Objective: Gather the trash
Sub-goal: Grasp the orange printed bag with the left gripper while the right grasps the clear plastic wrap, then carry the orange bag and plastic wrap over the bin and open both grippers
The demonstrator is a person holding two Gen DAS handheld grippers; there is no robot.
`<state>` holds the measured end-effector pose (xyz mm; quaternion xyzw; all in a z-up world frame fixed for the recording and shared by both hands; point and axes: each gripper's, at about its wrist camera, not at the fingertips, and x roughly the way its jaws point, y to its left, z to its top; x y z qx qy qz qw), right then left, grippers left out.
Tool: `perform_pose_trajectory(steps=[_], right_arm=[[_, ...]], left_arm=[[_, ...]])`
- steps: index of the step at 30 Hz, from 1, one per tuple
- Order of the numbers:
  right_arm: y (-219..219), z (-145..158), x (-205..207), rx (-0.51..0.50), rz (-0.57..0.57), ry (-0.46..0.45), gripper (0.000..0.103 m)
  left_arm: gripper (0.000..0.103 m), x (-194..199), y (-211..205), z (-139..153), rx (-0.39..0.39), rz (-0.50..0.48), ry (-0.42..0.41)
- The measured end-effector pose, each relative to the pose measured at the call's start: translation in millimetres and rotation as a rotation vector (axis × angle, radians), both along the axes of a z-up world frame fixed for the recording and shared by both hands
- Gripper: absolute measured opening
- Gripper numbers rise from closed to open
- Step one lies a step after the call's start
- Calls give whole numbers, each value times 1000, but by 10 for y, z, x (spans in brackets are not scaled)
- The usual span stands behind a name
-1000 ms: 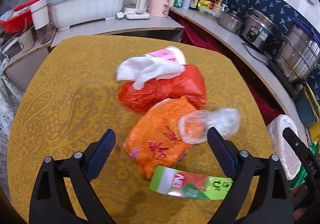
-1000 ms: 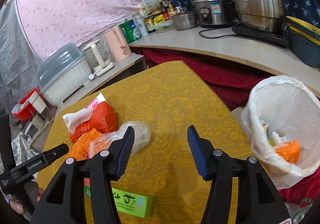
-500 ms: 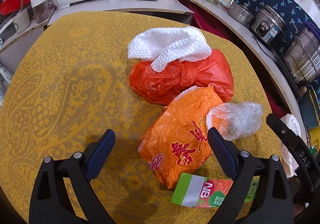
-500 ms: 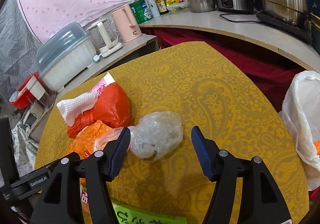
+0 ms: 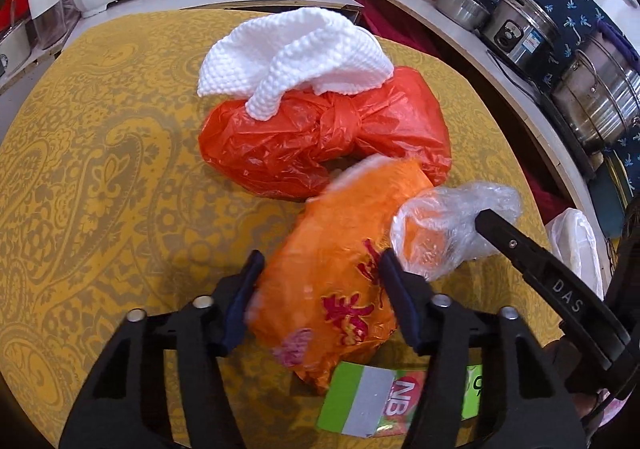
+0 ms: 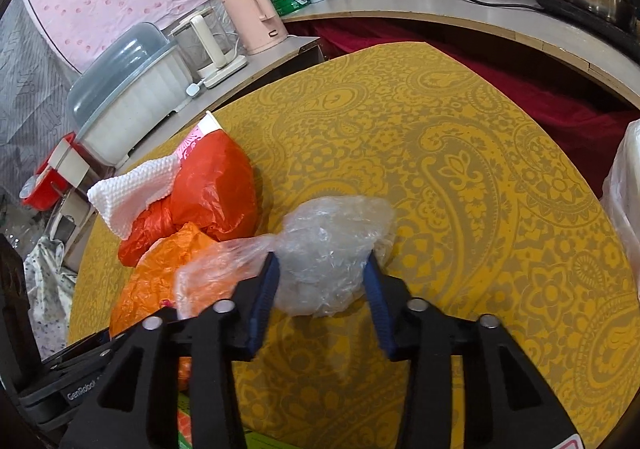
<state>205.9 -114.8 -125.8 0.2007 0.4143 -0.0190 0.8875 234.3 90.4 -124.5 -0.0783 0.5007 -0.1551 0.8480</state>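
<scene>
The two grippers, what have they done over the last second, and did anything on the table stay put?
Both came in and narrowed: the left gripper now has its fingers against the orange bag, and the right gripper against the clear plastic bag. Neither bag looks lifted. The red bag, white cloth and green packet seem unmoved.

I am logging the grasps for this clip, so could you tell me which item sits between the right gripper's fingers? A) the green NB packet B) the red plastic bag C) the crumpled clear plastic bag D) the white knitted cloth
C: in the right wrist view the right gripper has its blue pads on either side of the crumpled clear plastic bag.
</scene>
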Motion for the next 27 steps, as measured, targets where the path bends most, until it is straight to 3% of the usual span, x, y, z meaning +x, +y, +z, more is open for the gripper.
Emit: perform_pose_trajectory(steps=[4,9,27], right_arm=[[9,51,-35,-5,13,-8,7],[-97,179,-189,2,-8,-42,5],[-1035,1000,-1067,-17,-204,-226,5]], left_arm=[[39,-53,-37,72,-12,-9,-14],[22,-131,-64,219,-19,-20,-37],[17,-624,-479,1110,-48,-88,-223]])
